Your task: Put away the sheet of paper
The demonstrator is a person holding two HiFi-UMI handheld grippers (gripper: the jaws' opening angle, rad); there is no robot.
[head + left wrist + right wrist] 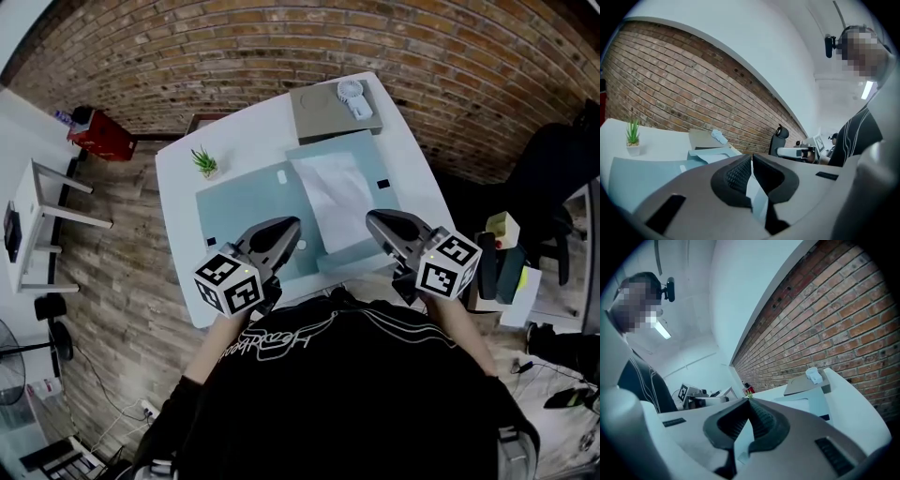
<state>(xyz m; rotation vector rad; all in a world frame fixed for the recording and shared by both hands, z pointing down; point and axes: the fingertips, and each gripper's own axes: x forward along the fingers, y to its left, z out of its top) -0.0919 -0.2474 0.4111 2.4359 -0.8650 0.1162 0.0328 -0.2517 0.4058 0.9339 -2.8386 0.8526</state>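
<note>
Lying on a teal folder (323,148) on the white counter (180,187), the sheet of paper (333,197) runs 12 to 6 o'clock, ahead between both grippers. Left gripper (291,227) and right gripper (373,219) have their fingers pressed together, empty, and the right looks marginally nearer

The head camera is high over the table (178,197) and looks steeply down, so the whole top is seen from well above. A camera rides low on the left gripper (292,225), just behind the jaws, and faces along the table toward the brick wall (670,89). The camera on the right gripper (372,218) faces the same way from the other side. All three views share the far end: the grey box (328,117) with the fan (353,97) on it.
</note>
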